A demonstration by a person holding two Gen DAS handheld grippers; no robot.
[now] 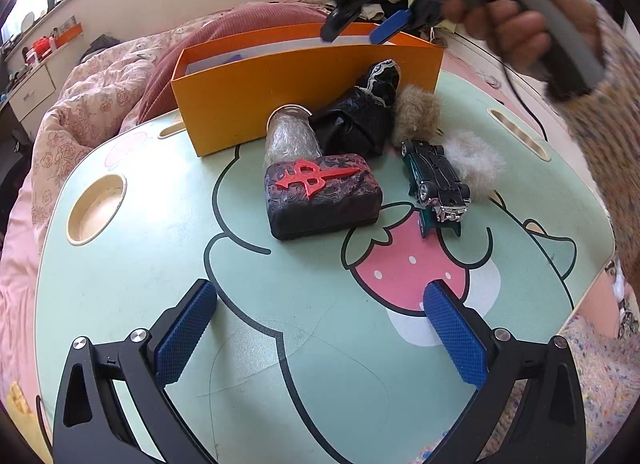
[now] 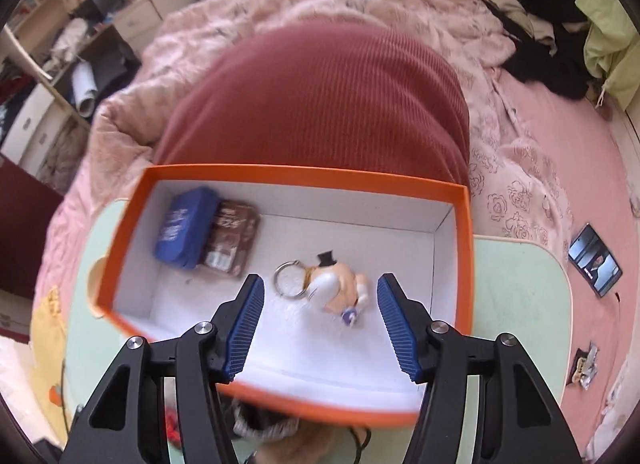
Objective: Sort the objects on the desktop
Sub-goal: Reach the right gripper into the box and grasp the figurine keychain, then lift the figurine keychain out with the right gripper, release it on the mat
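Grippers work over a mint-green lap table set on a bed. Left gripper hangs low over the bare near part of the table, pointing steeply down; its blue pads stand wide apart with nothing between them.

Ahead of this gripper lie the unsorted items:
- dark patterned case with a red emblem, straight ahead;
- clear wrapped cup just beyond the case, touching it;
- black bundle with a lace edge, beside the cup and leaning on the box wall;
- toy car, ahead and to the right, tilted on its side;
- two fur puffs, one tan beyond the car and one pale right of it.

Orange box stands behind these items at the far table edge.

Right gripper, held in a hand, hovers above the box interior. Its pads are partly apart and grip nothing. Below and between them, on the white floor of the box, lies a figure keychain. Ahead to the left, against the box wall, sit a blue pack and a brown pack, side by side and touching.
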